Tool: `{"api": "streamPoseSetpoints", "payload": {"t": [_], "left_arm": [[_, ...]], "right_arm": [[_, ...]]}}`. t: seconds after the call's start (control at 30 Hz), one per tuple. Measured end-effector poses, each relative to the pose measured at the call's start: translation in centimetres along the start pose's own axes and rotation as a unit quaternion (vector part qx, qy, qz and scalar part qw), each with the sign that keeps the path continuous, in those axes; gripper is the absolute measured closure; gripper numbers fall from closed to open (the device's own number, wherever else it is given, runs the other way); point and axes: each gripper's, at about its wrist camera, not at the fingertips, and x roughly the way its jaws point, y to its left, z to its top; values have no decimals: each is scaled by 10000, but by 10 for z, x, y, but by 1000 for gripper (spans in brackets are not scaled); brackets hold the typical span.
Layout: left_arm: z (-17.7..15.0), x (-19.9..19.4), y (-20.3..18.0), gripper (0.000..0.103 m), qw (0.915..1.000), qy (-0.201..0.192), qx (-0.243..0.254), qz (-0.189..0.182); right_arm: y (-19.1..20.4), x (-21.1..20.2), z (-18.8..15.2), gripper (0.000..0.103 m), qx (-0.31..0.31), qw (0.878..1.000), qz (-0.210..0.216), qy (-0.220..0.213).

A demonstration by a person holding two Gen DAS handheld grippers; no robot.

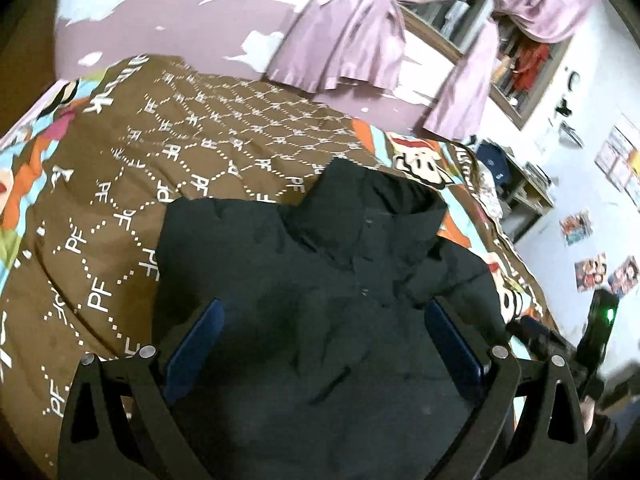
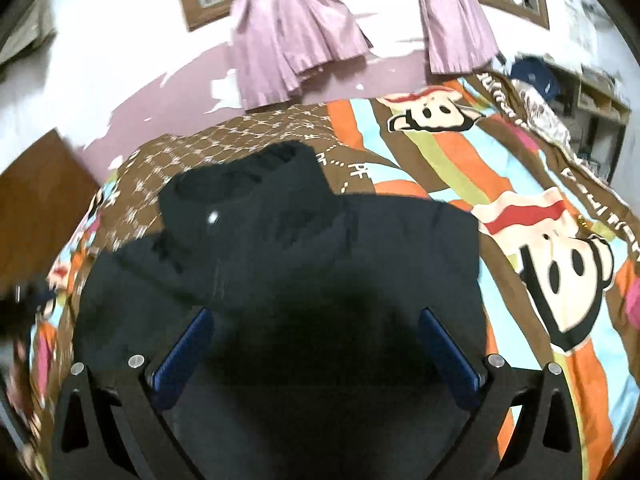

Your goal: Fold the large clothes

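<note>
A black padded jacket (image 1: pixel 320 280) lies folded on the bed, its high collar (image 1: pixel 376 200) pointing toward the far wall. In the right wrist view the same jacket (image 2: pixel 300 248) fills the lower middle, collar (image 2: pixel 248 188) at the upper left. My left gripper (image 1: pixel 326 312) hangs above the jacket with its blue pads spread wide and nothing between them. My right gripper (image 2: pixel 316 320) also stands wide open over the jacket's body, holding nothing. The right gripper's black body (image 1: pixel 592 344) shows at the right edge of the left wrist view.
A brown patterned bedspread (image 1: pixel 160 152) with a striped cartoon-monkey section (image 2: pixel 440 160) covers the bed. Purple curtains (image 1: pixel 352 28) hang under the window at the far wall. A shelf unit (image 1: pixel 524 196) with a dark blue item stands beyond the bed's right corner.
</note>
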Motion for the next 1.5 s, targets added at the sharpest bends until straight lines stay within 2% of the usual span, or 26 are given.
{"api": "streamPoseSetpoints", "payload": {"t": [0.1,0.23,0.4,0.53,0.6,0.67,0.77,0.8,0.83,0.9,0.97,1.0,1.07,1.13,1.33,1.5], "left_arm": [[8,9,8,5,9999,-48,141,78],[16,18,16,5,9988,-307,377,44],[32,53,26,5,9991,-375,212,-48],[55,88,24,5,9983,-517,161,-194],[66,104,23,5,9979,-583,96,-264],[78,122,22,5,9975,-627,-60,-331],[88,136,20,6,9967,-705,-184,-346],[91,140,19,11,9967,-747,-184,-271],[92,143,18,17,9965,-779,-101,-280],[93,152,12,51,9975,-687,171,-80],[92,162,10,77,9981,-495,365,88],[90,166,10,91,9983,-435,367,92],[84,165,12,95,9984,-517,223,-89],[82,161,8,97,9974,-642,258,-175],[75,143,1,99,9955,-876,290,-205],[55,104,-14,100,9918,-1006,740,-272]], "right_arm": [[3,29,30,0,-84,9997,-133,-186],[10,79,63,0,54,9998,-62,-167],[18,121,95,2,146,9995,-269,-67],[10,128,106,18,154,9986,-453,-222],[0,129,108,22,296,9986,-371,-230],[-7,130,110,34,374,9987,-290,-178],[-8,132,113,42,294,9989,-285,-217],[-7,135,113,44,229,9992,-275,-171],[-4,139,113,51,149,9995,-265,-99],[0,142,112,58,63,9997,-232,-71],[2,144,110,72,29,9995,-309,-63],[2,142,108,75,78,9993,-341,-92],[3,136,104,88,142,9992,-335,-179],[10,129,98,92,-93,9982,-521,-269],[7,111,80,95,-282,9960,-756,-378],[-4,83,58,96,-75,9968,-618,-510]]}}
